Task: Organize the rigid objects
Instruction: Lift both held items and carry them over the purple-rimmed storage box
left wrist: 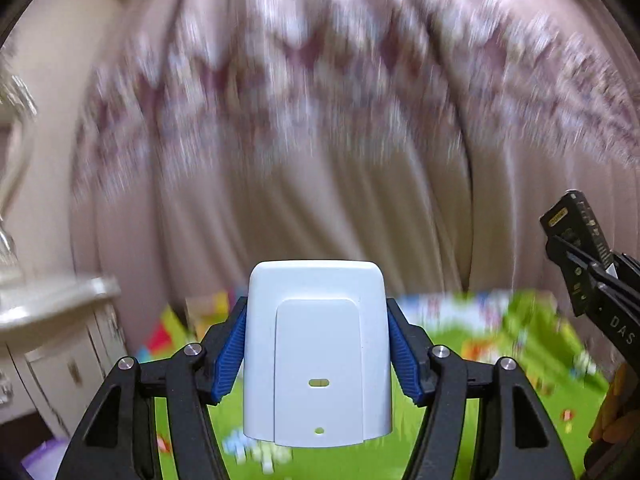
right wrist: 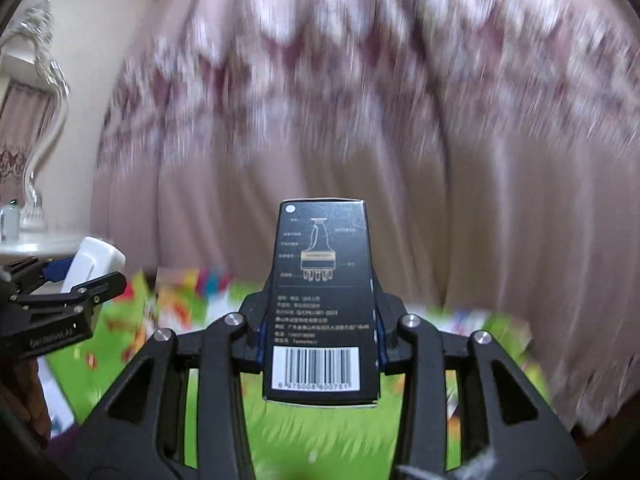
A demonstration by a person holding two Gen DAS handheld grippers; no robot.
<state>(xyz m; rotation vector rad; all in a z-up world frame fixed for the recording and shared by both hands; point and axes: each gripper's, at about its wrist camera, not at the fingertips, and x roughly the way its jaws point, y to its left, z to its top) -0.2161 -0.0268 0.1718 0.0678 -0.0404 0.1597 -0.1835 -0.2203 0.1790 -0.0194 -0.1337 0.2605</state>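
- Background heavily blurred in both views: pinkish pleated curtain (left wrist: 320, 120) with a smeared darker band of pattern, motifs impossible to make out.
- Below it, a green play mat (left wrist: 500, 340) with bright patches, blurred; prints unreadable.
- Left tongs (left wrist: 316, 348) clamped on a white device (left wrist: 316, 360), blue ribbed pads pressed against both of its sides; held aloft in front of the curtain, above the mat.
- Device: smooth matte plastic, rounded top corners, a raised inner panel with one oval slot and one small round hole; lower edge partly cut off by the tongs' black frame.
- Right tongs (right wrist: 320, 320) clamped on a black box (right wrist: 320, 300), pads mostly hidden behind its edges, only thin blue strips showing.
- Box: tall, slim, glossy card; line drawing of a comb-toothed handheld tool with callouts, small print too fine to read, white barcode panel at the bottom, digits partly legible only.
- At the right edge of the left view, the box again, with "DAS" on the black frame holding it, cut off.
- At the left edge of the right view, the white device in the other tongs; lettering on that frame illegible.
- Far left: pale curved-front cabinet (left wrist: 52, 344) and an ornate silvery mirror frame (right wrist: 44, 92), both cropped.
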